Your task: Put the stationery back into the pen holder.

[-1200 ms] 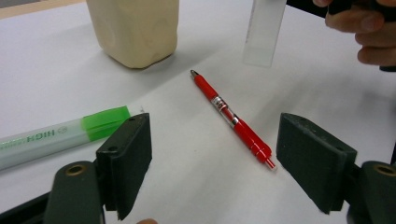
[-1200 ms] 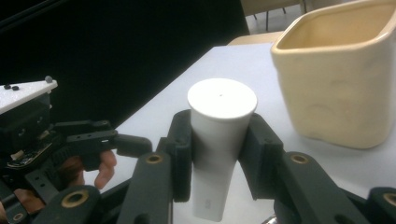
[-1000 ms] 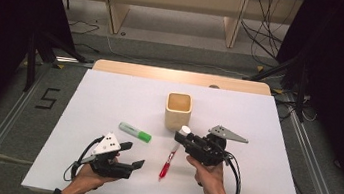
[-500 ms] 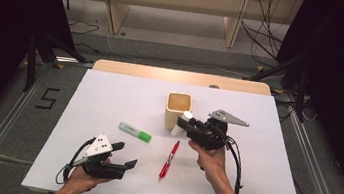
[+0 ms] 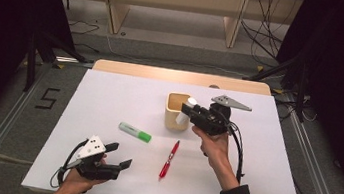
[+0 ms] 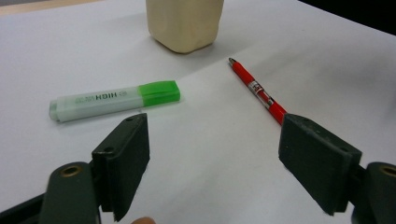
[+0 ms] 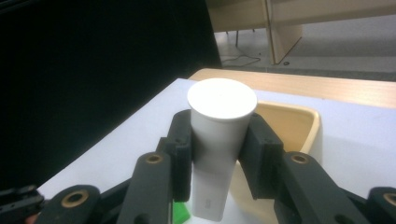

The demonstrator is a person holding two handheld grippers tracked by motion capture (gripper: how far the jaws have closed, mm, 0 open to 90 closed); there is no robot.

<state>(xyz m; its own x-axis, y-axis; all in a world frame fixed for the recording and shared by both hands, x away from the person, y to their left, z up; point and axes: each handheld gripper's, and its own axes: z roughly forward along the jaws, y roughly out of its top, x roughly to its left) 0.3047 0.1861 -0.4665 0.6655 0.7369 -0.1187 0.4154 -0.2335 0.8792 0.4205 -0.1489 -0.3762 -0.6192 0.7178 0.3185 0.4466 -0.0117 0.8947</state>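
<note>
Your right gripper [image 7: 219, 154]: jaws clamped on white cylindrical tube [image 7: 219, 140], possibly glue stick; label too blurred to read. Tube held above near rim of wooden cup [image 5: 176, 111], at cup's right side in high view. Your left gripper [image 5: 112, 159]: jaws wide apart, nothing between them, resting well apart from cup, toward your edge of white table [image 5: 120, 95]. Green highlighter [image 5: 135, 132] lies left of cup; red pen [image 5: 170, 158] just in front of cup.
</note>
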